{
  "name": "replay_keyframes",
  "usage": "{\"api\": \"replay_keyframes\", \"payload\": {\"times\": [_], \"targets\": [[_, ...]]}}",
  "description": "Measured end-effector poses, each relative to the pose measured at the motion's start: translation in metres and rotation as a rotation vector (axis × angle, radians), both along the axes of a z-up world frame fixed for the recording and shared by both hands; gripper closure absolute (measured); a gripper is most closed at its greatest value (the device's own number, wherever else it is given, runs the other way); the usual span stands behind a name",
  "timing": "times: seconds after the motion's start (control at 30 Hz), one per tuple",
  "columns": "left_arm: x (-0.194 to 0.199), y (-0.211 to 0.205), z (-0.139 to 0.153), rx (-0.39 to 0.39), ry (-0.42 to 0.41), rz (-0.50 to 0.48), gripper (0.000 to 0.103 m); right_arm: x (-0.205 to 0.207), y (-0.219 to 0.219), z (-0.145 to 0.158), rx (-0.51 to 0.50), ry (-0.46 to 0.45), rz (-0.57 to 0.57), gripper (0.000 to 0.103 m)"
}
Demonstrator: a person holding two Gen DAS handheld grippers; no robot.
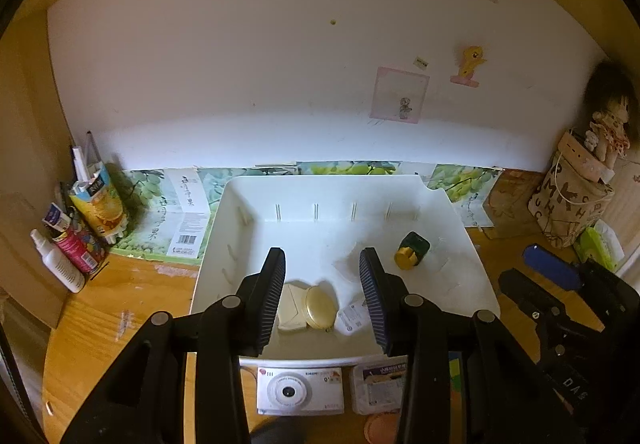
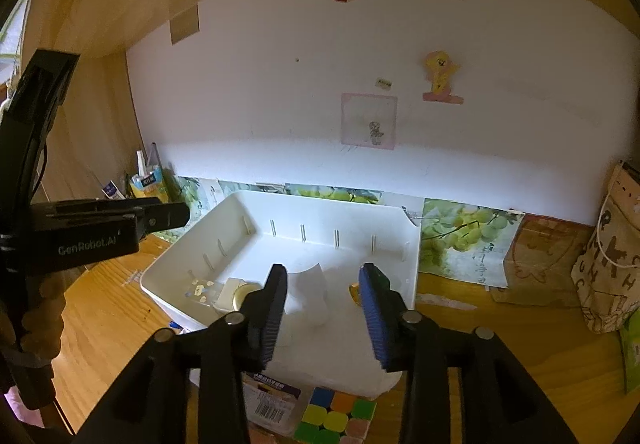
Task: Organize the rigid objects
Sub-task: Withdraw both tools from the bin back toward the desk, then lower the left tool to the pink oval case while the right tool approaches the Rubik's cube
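Grippers both hover with jaws apart and empty, our left gripper (image 1: 322,294) and right gripper (image 2: 323,308) above the white bin (image 1: 460,212). Next we should take the puzzle cube (image 2: 334,420), lying outside the bin's near wall, squarely by flat faces.

Wooden desk (image 1: 120,308) with white bin (image 1: 460,228), camera box (image 1: 300,390).

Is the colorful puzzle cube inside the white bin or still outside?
Outside. The puzzle cube sits on the wooden desk in front of the white bin's near wall, beside a small labelled box.
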State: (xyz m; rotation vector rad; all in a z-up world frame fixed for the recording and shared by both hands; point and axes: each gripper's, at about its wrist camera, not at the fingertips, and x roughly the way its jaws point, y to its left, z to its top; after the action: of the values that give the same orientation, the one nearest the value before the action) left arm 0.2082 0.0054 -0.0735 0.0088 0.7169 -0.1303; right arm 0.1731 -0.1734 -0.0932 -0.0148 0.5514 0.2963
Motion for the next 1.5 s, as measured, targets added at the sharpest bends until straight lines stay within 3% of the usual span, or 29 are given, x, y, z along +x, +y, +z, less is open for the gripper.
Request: {"api": "replay_keyframes", "payload": {"times": [0.27, 0.5, 0.6, 0.87, 1.0, 1.5], "targets": [[-0.032, -0.005, 0.012, 0.015, -0.034, 0.040, 0.058, -0.024, -0.011, 0.013, 0.024, -0.019, 0.033, 0.043], [-0.065, -0.007, 0.020, 0.024, -0.066, 0.087, 0.040, -0.051, -0.016, 0.016, 0.033, -0.029, 0.066, 0.029], [-0.080, -0.009, 0.019, 0.034, -0.068, 0.101, 0.038, -0.060, -0.020, 0.015, 0.041, -0.024, 0.072, 0.025], [-0.110, -0.010, 0.007, 0.003, -0.011, 0.148, 0.037, -0.075, -0.029, 0.003, 0.057, 0.035, 0.068, 0.024], [-0.116, -0.011, -0.004, 0.006, 0.063, 0.169, 0.037, -0.079, -0.034, -0.003, 0.062, 0.068, 0.058, 0.023], [-0.121, -0.006, -0.030, -0.003, 0.188, 0.136, 0.037, -0.082, -0.050, -0.039, 0.114, 0.235, -0.007, 0.023]]}}
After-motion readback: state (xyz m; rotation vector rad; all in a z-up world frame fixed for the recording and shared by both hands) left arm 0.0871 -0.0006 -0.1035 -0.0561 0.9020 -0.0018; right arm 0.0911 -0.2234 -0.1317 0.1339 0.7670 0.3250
